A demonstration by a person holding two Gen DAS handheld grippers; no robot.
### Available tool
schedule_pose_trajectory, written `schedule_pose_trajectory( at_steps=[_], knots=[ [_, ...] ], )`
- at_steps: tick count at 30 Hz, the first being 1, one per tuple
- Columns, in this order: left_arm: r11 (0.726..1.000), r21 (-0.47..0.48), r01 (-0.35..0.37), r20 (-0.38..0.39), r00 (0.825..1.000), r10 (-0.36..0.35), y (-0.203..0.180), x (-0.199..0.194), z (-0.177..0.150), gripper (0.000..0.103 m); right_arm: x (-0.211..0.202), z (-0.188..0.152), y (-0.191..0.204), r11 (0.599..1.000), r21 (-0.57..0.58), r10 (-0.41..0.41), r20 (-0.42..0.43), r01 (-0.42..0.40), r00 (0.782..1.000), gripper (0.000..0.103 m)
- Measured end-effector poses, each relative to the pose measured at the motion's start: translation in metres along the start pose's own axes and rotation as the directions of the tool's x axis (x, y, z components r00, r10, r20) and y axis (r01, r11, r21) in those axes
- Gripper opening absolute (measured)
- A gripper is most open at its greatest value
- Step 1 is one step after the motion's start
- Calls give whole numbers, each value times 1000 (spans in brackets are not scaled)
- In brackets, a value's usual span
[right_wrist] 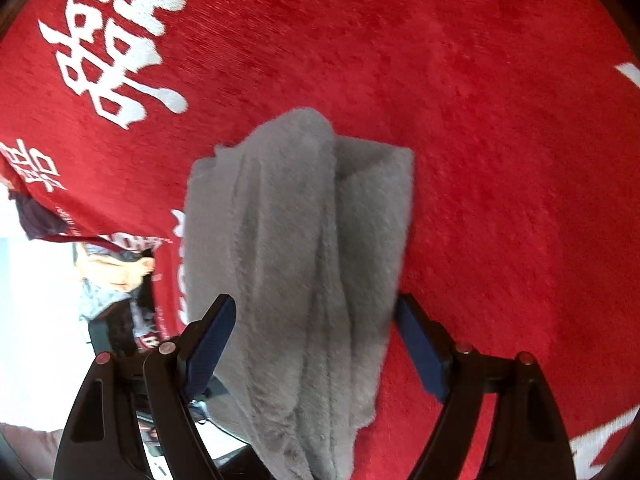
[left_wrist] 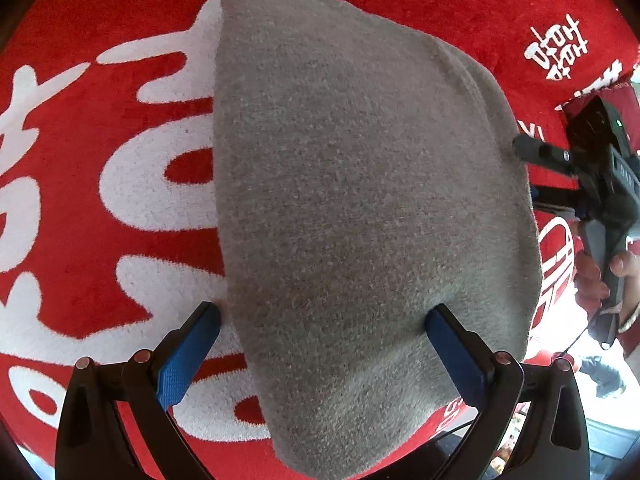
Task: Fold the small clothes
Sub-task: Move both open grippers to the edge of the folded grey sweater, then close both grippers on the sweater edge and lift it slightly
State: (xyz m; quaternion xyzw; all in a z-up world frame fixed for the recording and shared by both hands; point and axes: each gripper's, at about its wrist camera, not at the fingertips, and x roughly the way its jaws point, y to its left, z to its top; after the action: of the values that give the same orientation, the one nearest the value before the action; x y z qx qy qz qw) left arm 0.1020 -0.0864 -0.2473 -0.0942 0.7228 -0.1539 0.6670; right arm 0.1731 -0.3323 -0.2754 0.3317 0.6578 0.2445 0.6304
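The folded cloth (left_wrist: 360, 200) lies on a big lettered mat (left_wrist: 100, 160) that covers the table. The left claw (left_wrist: 320, 344) is over the cloth's near end, with one finger on the cloth and the other beside it over the mat. The right claw (right_wrist: 316, 340) stands at the cloth's right side, a finger on each side of it.

You're working in what looks like a home: a plush red blanket (left_wrist: 100, 280) with big white lettering (right_wrist: 116, 60) covers the surface, a grey fleece cloth (left_wrist: 360, 200) lies on it, and bright floor (right_wrist: 36, 300) shows past its edge.
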Motion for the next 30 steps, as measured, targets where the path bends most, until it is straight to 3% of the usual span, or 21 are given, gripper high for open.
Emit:
schedule_pose_trajectory(
  at_steps=[5,11,16,18,19,20,25,30],
  knots=[
    [997,19,74,14,997,-74,-9,-1,3,103,11,16,-4,996,20,83,-5,-83,997,85],
    [992,-61,109,49,993,-106,-5,4,7,103,22,28,0,989,-5,145,-25,-145,989,85],
    [998,-9,58,77,995,-57,-9,6,10,103,26,29,-7,984,12,178,-30,-178,984,84],
    [999,-8,36,104,994,-35,-11,4,8,100,23,28,-9,988,37,150,-23,-149,988,73],
    [1000,-10,21,116,993,-19,-13,3,6,94,21,27,-9,996,35,84,-27,-83,996,52],
    [1000,-6,13,133,991,-12,-15,0,4,91,20,26,-9,998,30,52,-31,-51,998,43],
    [999,2,42,182,982,-42,-13,-23,0,58,6,19,3,994,20,105,-3,-105,994,35],
    [992,15,123,203,971,-124,-7,-46,-3,54,-8,6,19,980,53,189,30,-190,982,30]
  ],
)
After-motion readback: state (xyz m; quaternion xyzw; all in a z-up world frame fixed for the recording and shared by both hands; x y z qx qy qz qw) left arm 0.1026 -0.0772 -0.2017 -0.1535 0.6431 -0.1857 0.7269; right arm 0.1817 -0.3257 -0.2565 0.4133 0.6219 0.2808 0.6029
